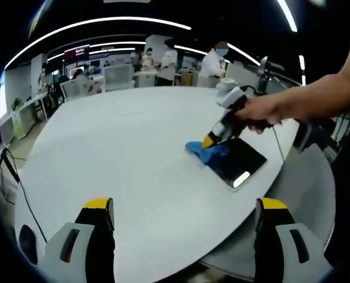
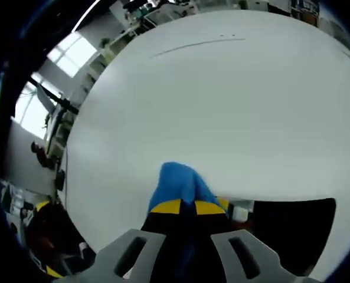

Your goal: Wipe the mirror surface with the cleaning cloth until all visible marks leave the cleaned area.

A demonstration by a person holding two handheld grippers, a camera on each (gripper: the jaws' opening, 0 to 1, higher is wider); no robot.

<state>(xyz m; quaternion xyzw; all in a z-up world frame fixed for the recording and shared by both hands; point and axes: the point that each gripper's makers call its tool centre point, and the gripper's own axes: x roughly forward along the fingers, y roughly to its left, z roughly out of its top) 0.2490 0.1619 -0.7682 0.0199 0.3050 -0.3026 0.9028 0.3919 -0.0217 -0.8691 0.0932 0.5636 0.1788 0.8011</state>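
Left gripper view: left gripper (image 1: 185, 215) jaws wide apart, empty, over white table (image 1: 121, 147). Right gripper (image 1: 212, 140) clamps blue cloth (image 1: 207, 152) on mirror (image 1: 238, 163) at table's far right edge.

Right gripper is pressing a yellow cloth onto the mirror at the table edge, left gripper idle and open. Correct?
Not quite: the cloth is blue, not yellow, as the left gripper view shows. The right gripper is shut on it and presses it onto the mirror near the table edge; the left gripper is idle and open.
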